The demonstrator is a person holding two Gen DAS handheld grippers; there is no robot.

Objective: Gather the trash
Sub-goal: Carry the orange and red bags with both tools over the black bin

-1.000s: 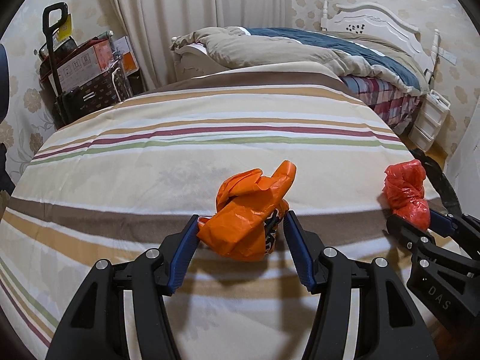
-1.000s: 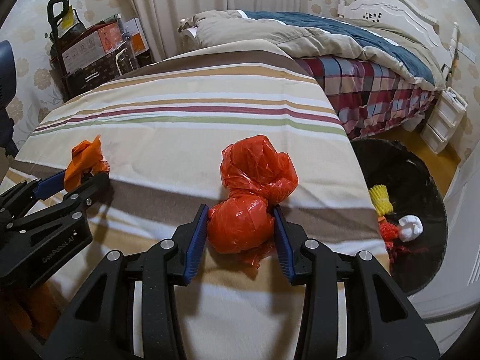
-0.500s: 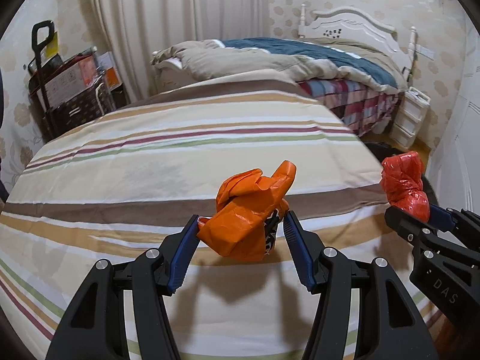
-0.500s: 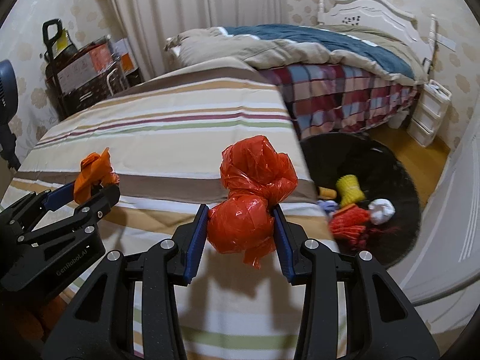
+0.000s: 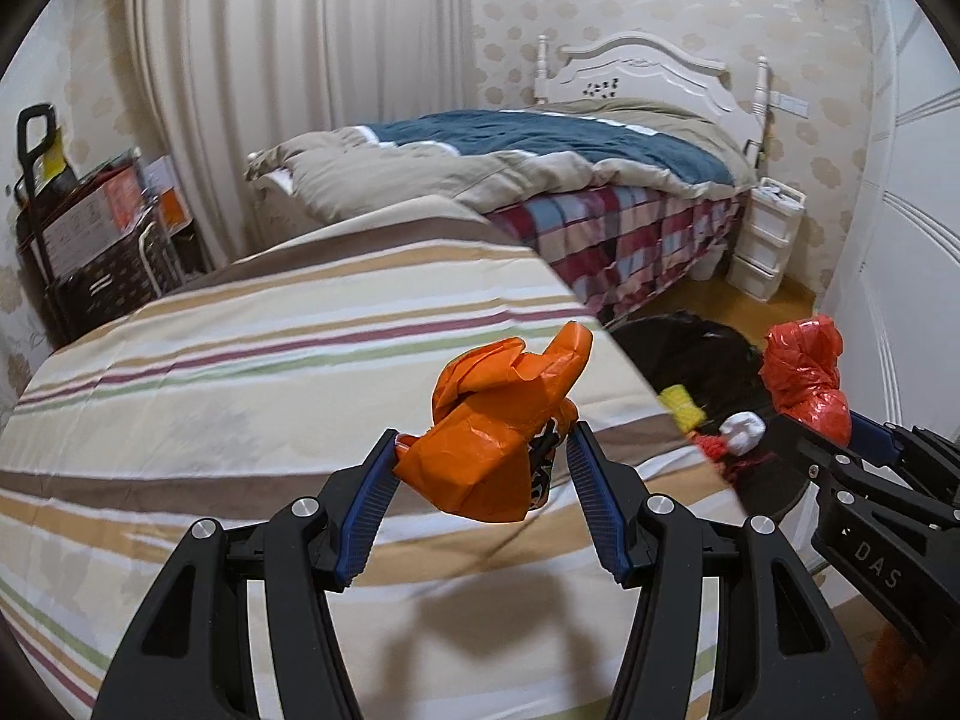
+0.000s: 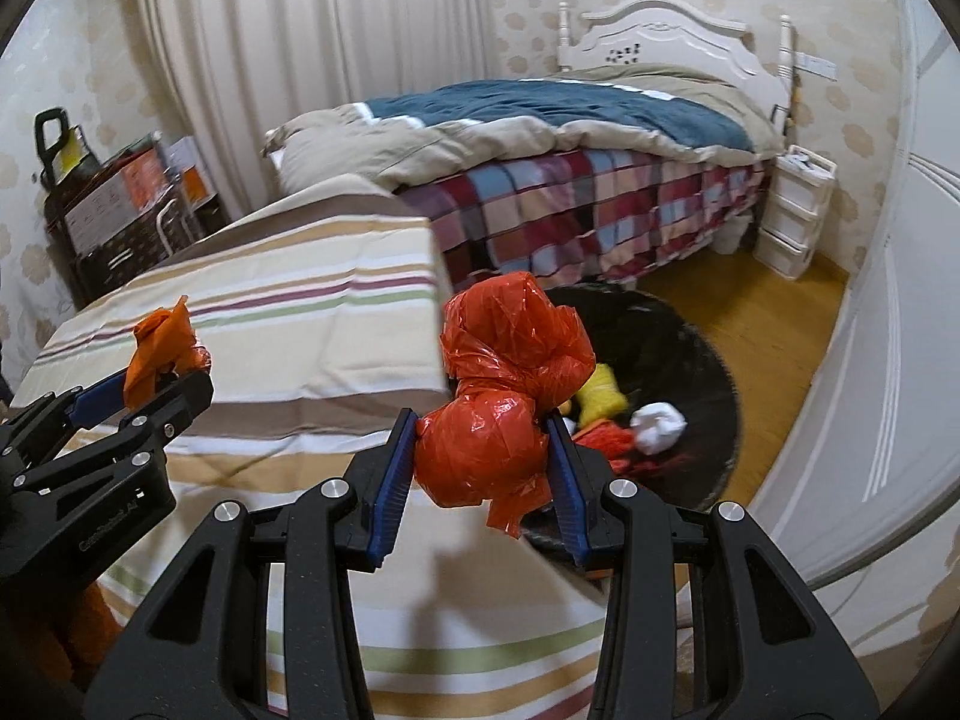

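Both grippers grip trash, left gripper [image 5: 483, 468] an orange wad [image 5: 498, 420], right gripper [image 6: 483, 459] a red bag [image 6: 504, 396], neither yet in the black bin [image 6: 678, 348] already holding 3 scraps.

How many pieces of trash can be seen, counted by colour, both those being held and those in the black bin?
Orange, held: 1
Red: 2, one held, one in the black bin at
Yellow: 1
White: 1
Total: 5

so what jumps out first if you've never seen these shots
Two bright crumpled bags: the orange bag clamped in the left gripper over the striped bed, and the red bag clamped in the right gripper. Beyond them, a black bin on the floor already holds trash.
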